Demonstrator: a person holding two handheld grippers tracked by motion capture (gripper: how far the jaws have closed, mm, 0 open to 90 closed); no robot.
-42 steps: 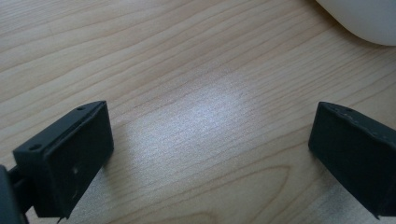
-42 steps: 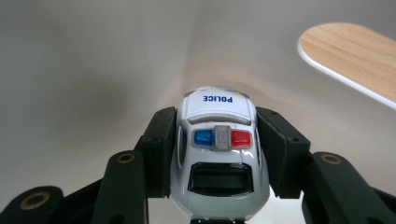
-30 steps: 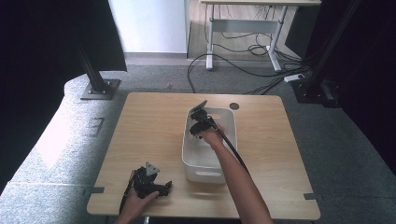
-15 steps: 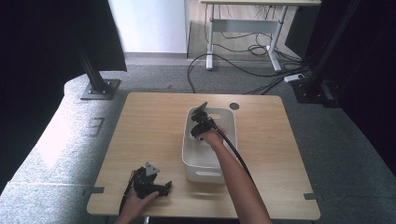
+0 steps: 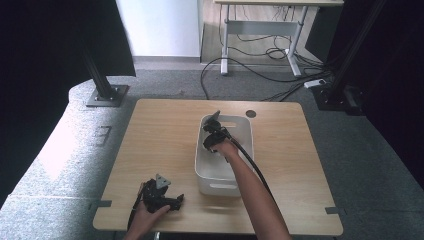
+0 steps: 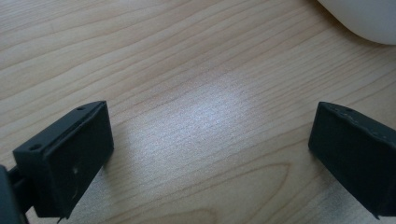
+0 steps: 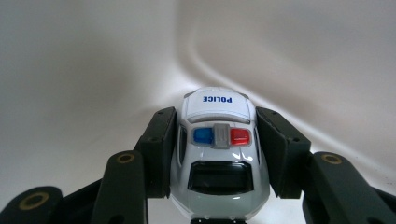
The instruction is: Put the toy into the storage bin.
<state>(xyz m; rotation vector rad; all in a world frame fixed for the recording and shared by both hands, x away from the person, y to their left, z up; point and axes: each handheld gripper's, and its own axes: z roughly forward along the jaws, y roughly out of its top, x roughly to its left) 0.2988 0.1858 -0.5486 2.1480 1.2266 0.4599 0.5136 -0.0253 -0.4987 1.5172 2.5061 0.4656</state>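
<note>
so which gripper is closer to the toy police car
Right. The right gripper is shut on the toy police car inside the white bin; the left gripper rests open on the table, outside the bin.

Left claw (image 5: 175,200) low at near edge, jaws spread wide. Right claw (image 5: 212,131) reached forward, arm extended, jaws clamped.

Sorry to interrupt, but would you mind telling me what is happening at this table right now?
A person works at a light wooden table with a handheld gripper in each hand. The right gripper is inside the white plastic bin, with its jaws against both sides of a small white toy police car marked POLICE, with a blue and red light bar. The left gripper is open, low over bare wood at the near edge, beside the bin.
</note>
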